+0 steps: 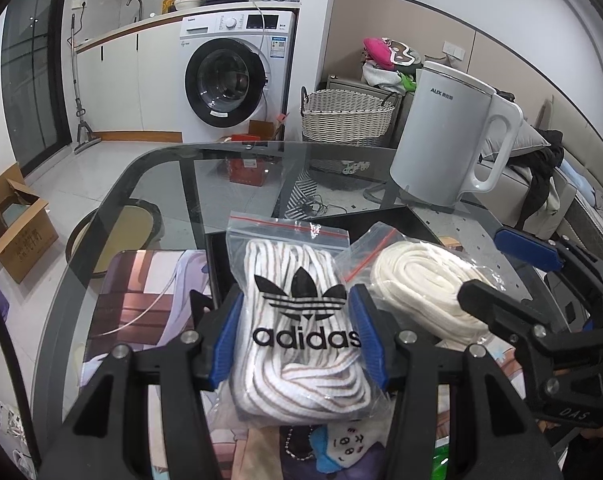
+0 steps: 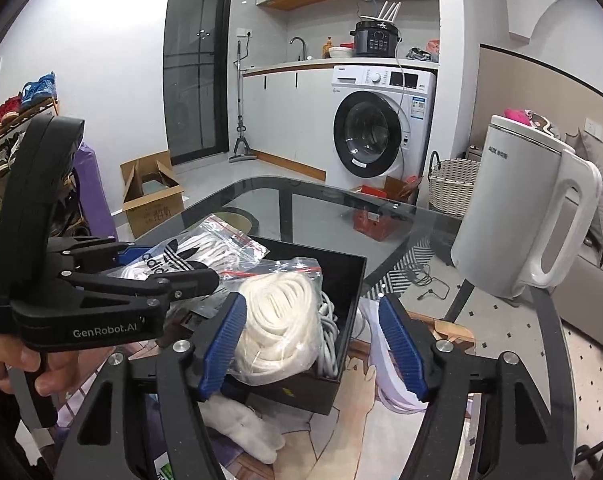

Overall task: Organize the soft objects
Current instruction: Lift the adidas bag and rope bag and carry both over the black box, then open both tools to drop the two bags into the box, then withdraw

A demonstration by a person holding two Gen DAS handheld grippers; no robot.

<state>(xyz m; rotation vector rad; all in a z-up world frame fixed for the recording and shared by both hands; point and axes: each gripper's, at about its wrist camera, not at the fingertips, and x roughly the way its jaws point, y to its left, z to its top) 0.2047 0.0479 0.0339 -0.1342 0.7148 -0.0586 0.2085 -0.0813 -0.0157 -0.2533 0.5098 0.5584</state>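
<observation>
My left gripper point(image 1: 297, 340) is shut on a clear zip bag of white striped laces with an adidas logo point(image 1: 301, 280), held over the near left edge of a black box point(image 1: 413, 216). From the right wrist camera this left gripper point(image 2: 173, 264) reaches in from the left, with the adidas bag point(image 2: 177, 258) between its fingers. A second zip bag with a cream rope coil point(image 2: 277, 328) lies inside the black box point(image 2: 353, 300). My right gripper point(image 2: 313, 344) stands open around it, its right pad well clear of the bag. In the left wrist view the right gripper point(image 1: 481, 264) straddles the cream coil point(image 1: 413, 280).
A white AUX jug point(image 1: 449, 136) stands on the glass table point(image 1: 161, 184) at the back right. A printed mat point(image 1: 141, 292) lies under the box. A white plush piece point(image 2: 241, 428) and a small blue-white sock point(image 1: 341, 448) lie near the front. A hand point(image 2: 41, 368) holds the left gripper.
</observation>
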